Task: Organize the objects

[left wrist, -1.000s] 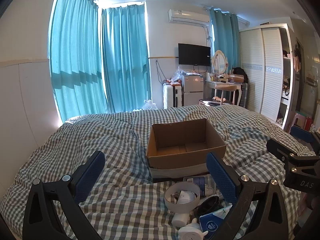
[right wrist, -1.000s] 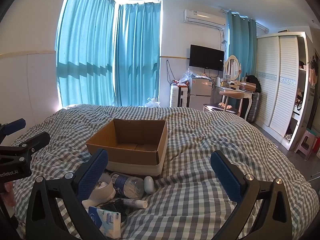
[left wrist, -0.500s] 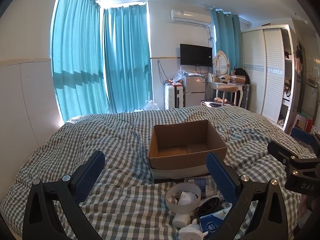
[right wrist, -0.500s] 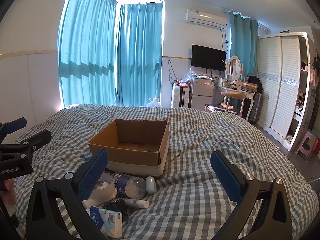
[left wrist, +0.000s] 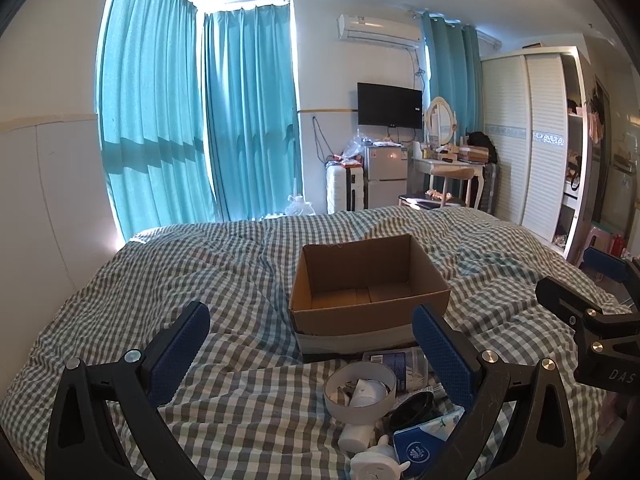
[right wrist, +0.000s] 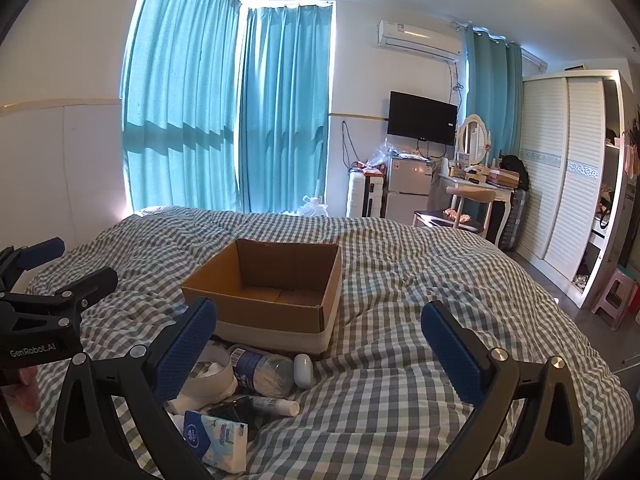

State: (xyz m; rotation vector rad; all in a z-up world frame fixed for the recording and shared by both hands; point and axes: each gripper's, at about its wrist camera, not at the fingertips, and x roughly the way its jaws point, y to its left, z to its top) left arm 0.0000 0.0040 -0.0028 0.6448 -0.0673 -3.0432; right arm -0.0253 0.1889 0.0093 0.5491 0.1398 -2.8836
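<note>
Bed (left wrist: 240,272), box (left wrist: 368,288), L+R grippers (left wrist: 308,344) (right wrist: 320,344) agape

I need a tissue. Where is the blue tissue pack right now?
The tissue pack lies on the bed at the near edge of the pile in front of the cardboard box, lower left in the right wrist view, just nearer than the small white tube.

- Teal curtains (right wrist: 228,112), backlit, along the window wall
- Wall-mounted air conditioner (right wrist: 418,38)
- Black television (right wrist: 423,118)
- Small fridge (right wrist: 408,190)
- White louvred wardrobe (right wrist: 564,176)
- Gingham-covered bed (right wrist: 420,280)
</note>
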